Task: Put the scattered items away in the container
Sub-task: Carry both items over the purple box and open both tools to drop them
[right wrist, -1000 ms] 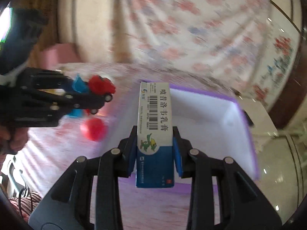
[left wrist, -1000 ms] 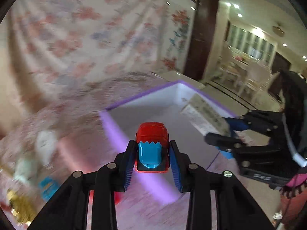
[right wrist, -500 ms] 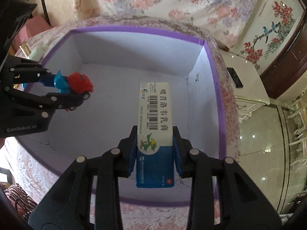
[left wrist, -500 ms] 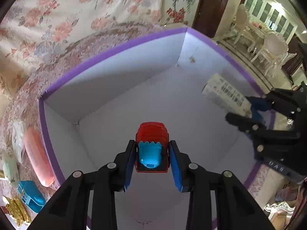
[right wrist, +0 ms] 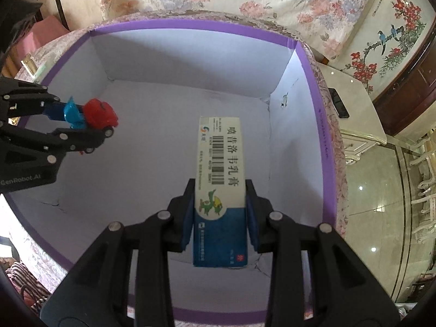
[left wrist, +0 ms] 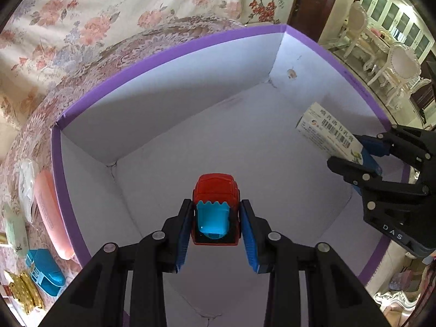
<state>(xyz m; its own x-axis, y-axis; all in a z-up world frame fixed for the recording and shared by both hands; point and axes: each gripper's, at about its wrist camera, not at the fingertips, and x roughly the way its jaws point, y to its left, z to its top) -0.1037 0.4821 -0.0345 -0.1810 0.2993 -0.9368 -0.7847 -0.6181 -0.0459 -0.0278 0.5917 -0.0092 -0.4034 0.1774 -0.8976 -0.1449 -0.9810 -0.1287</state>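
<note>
Items outside the container are counted at the far left of the left wrist view: one white packet, one pink oblong case, one pale green sachet, one blue plastic piece and a cluster of gold-wrapped pieces, all lying on the floral lace tablecloth just beside the box wall. One purple-rimmed box with smooth white card walls and floor is seen, creased at its corners.

Further right, the left gripper is held over the box interior, its blue-padded jaws closed to a narrow gap on one toy car, a glossy red plastic body with a light blue serrated insert; both pads are pressed to its sides. Whether the car touches the floor cannot be told.

At the right, the right gripper is likewise narrowed onto one medicine carton, a long rectangular card box, white above with a barcode and blue below, gripped at its lower half and held above the box floor. Beyond the right rim, one dark phone is seen on a glossy pale side table.
</note>
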